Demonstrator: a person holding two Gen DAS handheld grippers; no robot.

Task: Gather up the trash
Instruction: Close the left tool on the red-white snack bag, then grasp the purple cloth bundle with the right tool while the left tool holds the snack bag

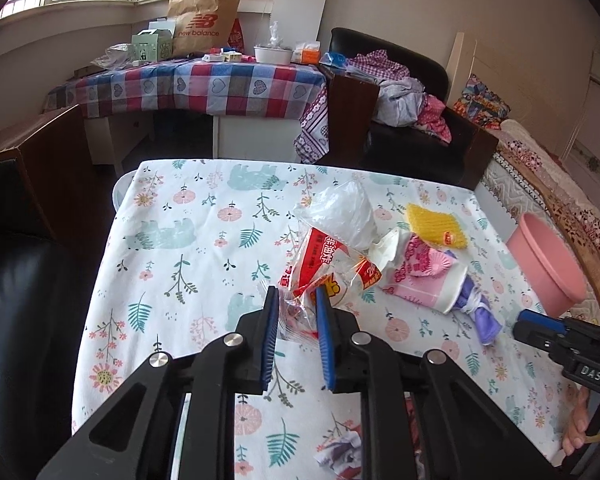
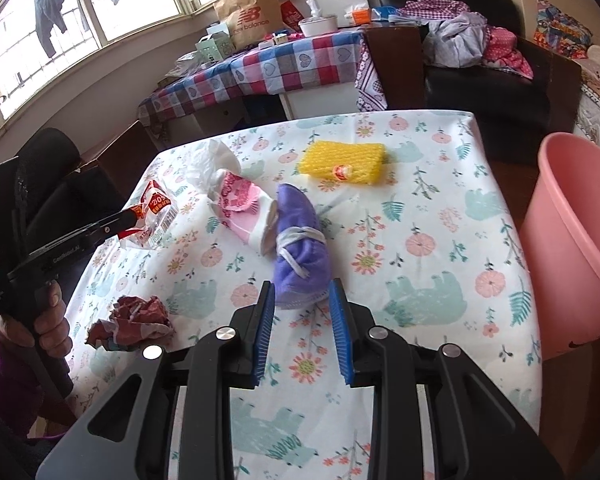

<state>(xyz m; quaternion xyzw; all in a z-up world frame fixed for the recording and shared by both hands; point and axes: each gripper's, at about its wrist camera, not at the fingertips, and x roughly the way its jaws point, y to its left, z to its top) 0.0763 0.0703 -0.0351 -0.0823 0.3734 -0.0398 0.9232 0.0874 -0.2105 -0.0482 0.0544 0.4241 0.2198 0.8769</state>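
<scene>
Left gripper [image 1: 297, 298]: its blue pads are closing on the near end of a clear red-and-white printed plastic wrapper [image 1: 324, 268], with the crinkled film lying between them and seemingly nipped; in the right wrist view the same tip is sitting against that wrapper's edge. Right gripper [image 2: 302, 294]: its jaws are standing partly apart, flanking the near end of a purple cloth bundle tied with white string [image 2: 300, 236]; whether the pads are pressing on it cannot be told. Landmark: the purple bundle, lying on a floral bear-print tablecloth [image 2: 420, 264]. Touching the bundle's far-left end, a pink-and-white patterned package [image 2: 242, 208] is resting; beyond that, a crumpled clear plastic bag [image 1: 340, 212] is lying. Beyond the bundle to the right, a yellow ribbed foam sleeve [image 2: 344, 160] is sitting apart. Near-left of the bundle, a crumpled reddish paper wad [image 2: 132, 322] is lying. Far right of the bundle, a pink plastic bucket [image 2: 580, 232] is standing off the table's edge.
</scene>
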